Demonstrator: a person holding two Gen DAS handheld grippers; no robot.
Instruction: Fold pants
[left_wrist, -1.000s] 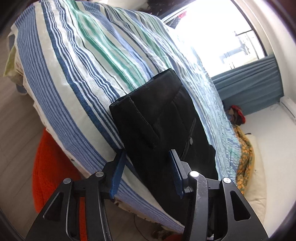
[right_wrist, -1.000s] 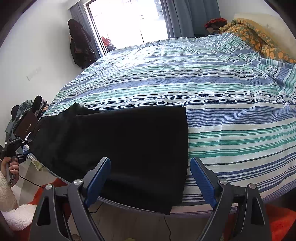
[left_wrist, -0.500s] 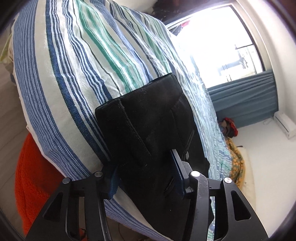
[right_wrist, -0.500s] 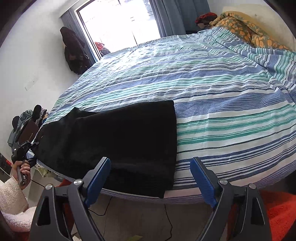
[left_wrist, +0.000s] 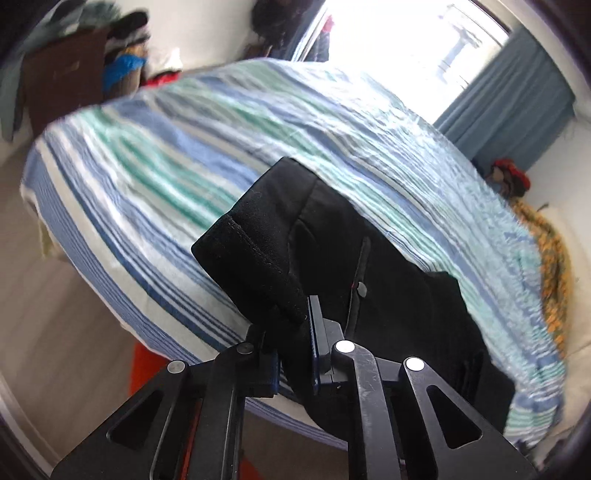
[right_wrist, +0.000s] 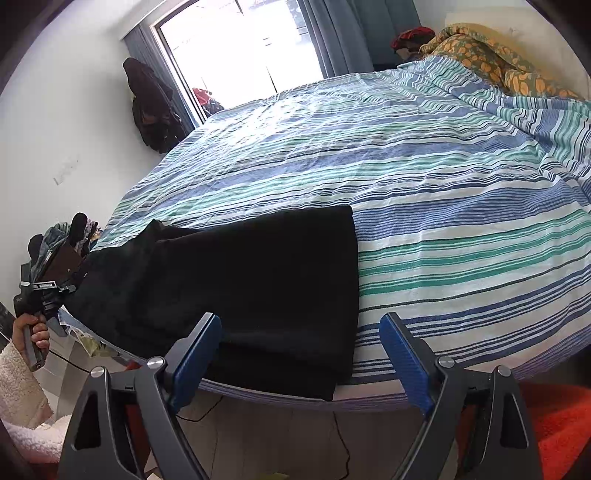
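Black pants (right_wrist: 258, 280) lie folded lengthwise on the near edge of the striped bed (right_wrist: 424, 192), their end hanging slightly over the edge. In the left wrist view my left gripper (left_wrist: 293, 332) is shut on the waistband end of the pants (left_wrist: 258, 258) and holds it lifted a little off the bed. The left gripper also shows in the right wrist view (right_wrist: 55, 291) at the far left end of the pants. My right gripper (right_wrist: 299, 354) is open and empty, just off the bed edge in front of the leg end.
An orange-patterned blanket (right_wrist: 491, 55) lies at the head of the bed. An orange rug (right_wrist: 557, 417) covers the floor by the bed. Clothes hang on the wall (right_wrist: 151, 107) beside the bright window (right_wrist: 251, 48). A cluttered pile (left_wrist: 118, 62) stands past the bed's corner.
My left gripper moved in and closed on the waistband end, lifting it. My right gripper drew back slightly from the bed and stayed open.
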